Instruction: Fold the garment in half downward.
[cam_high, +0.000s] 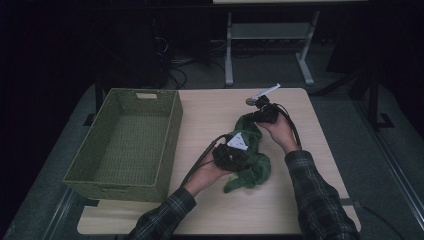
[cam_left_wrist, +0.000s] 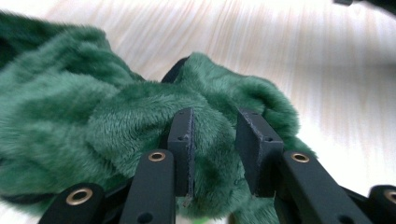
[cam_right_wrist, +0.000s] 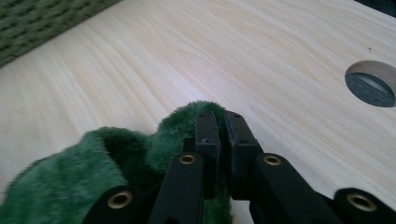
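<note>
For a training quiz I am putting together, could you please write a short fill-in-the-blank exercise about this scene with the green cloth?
1. The fuzzy dark green plush cloth lies on the light wooden ____.
2. The woven green rectangular basket beside the cloth is ____.
3. The right gripper is ____ on an edge of the cloth.
4. A fold of the cloth bulges between the left gripper fingers, which stand ____.

Missing words: table; empty; shut; apart
</note>
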